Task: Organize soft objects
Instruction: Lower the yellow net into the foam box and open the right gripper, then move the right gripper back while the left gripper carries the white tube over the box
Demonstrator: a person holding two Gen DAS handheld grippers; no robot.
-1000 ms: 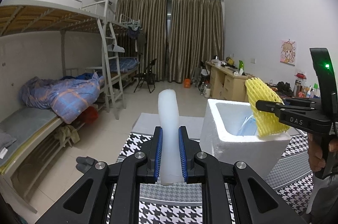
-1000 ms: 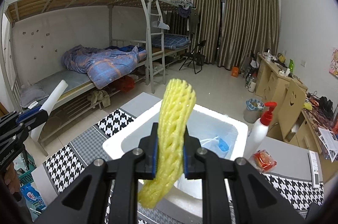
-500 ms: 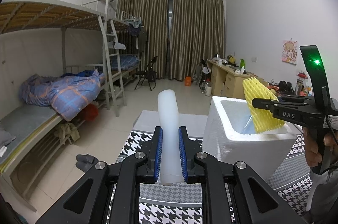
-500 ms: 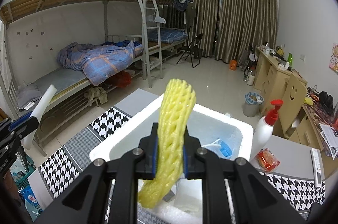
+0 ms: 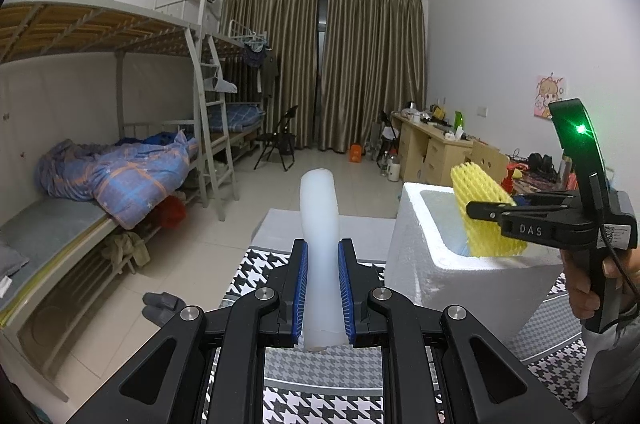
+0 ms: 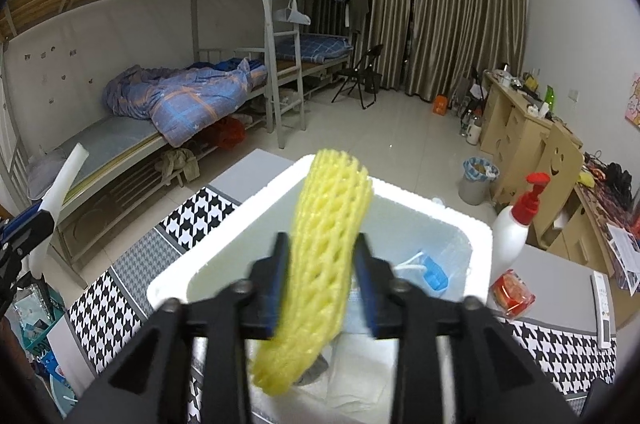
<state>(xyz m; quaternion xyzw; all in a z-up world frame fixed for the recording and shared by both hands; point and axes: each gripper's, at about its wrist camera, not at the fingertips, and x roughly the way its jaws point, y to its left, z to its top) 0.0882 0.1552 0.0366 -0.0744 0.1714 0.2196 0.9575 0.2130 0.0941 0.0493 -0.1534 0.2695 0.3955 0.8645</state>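
My left gripper [image 5: 323, 290] squeezes a white foam tube [image 5: 320, 224] tight between its blue fingers [image 5: 303, 288]. The tube stands up in the middle of the left view. My right gripper [image 6: 322, 276] is opening its fingers [image 6: 366, 288] now. The yellow foam net sleeve [image 6: 324, 256] sits loose between them, tilted, in the middle of the right view. It hangs over the white foam box [image 6: 476, 232], which sits on the checkered desk [image 6: 192, 216]. A blue thing lies inside the box. A white pump bottle [image 6: 514, 224] with a red top stands at the right.
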